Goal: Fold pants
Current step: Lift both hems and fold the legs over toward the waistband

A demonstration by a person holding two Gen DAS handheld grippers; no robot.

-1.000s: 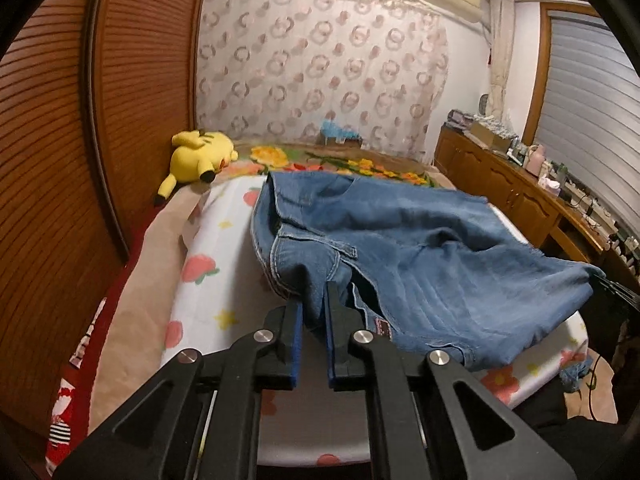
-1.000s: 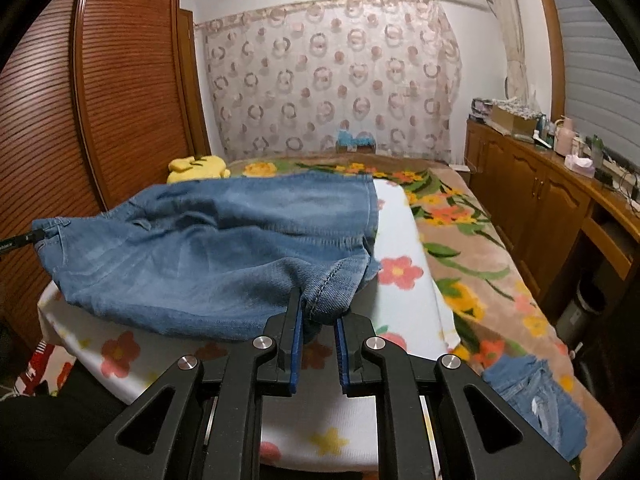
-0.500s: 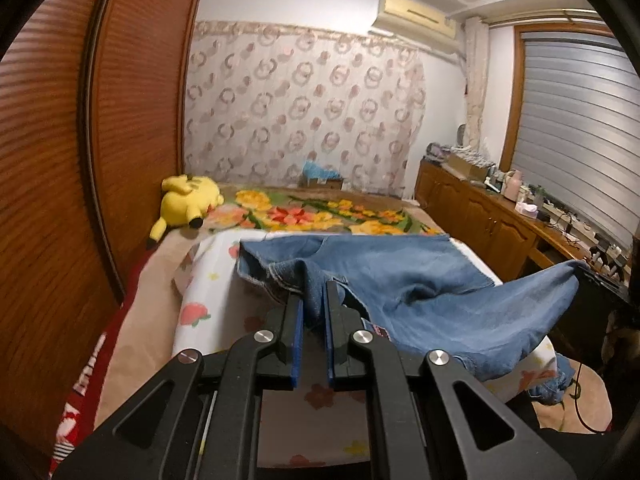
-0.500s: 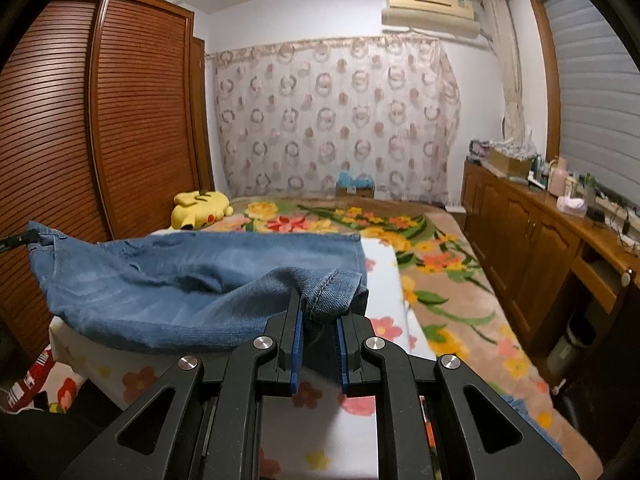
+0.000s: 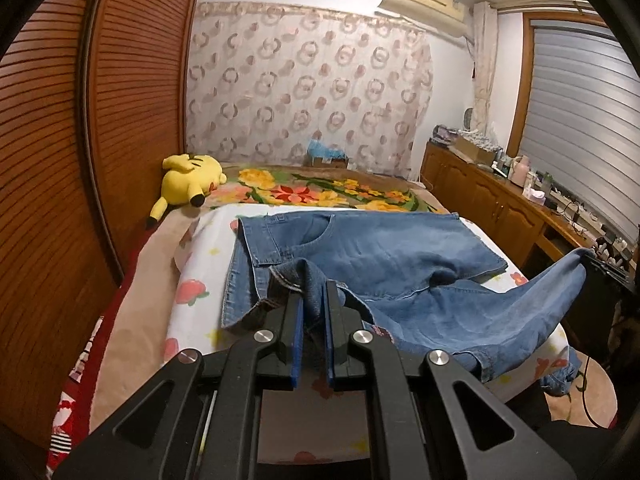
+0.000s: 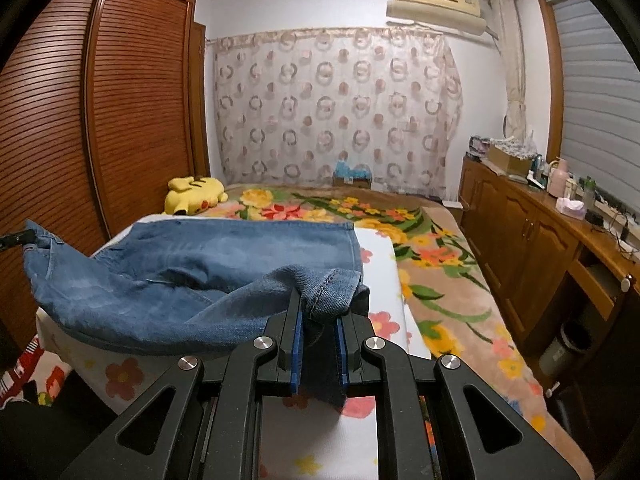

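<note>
Blue denim pants (image 5: 380, 252) lie on a white flowered sheet (image 5: 200, 248) on the bed. My left gripper (image 5: 314, 300) is shut on the waistband end of the pants, lifted a little above the sheet. My right gripper (image 6: 318, 304) is shut on the hem end of the pants (image 6: 192, 264), also lifted. The near half of the pants hangs between the two grippers, while the far half lies flat. The right gripper's tip (image 5: 596, 260) shows at the right edge of the left wrist view, and the left gripper's tip (image 6: 16, 238) shows at the left edge of the right wrist view.
A yellow plush toy (image 5: 188, 178) lies at the bed's far left by the brown wardrobe (image 5: 80, 140). A floral blanket (image 6: 440, 272) covers the bed's right side. A wooden sideboard (image 6: 540, 232) with clutter runs along the right wall. A curtain (image 6: 332, 108) hangs behind.
Both grippers have moved forward over the bed with the pants, carrying the near half toward the far half; more of the far half now lies flat.
</note>
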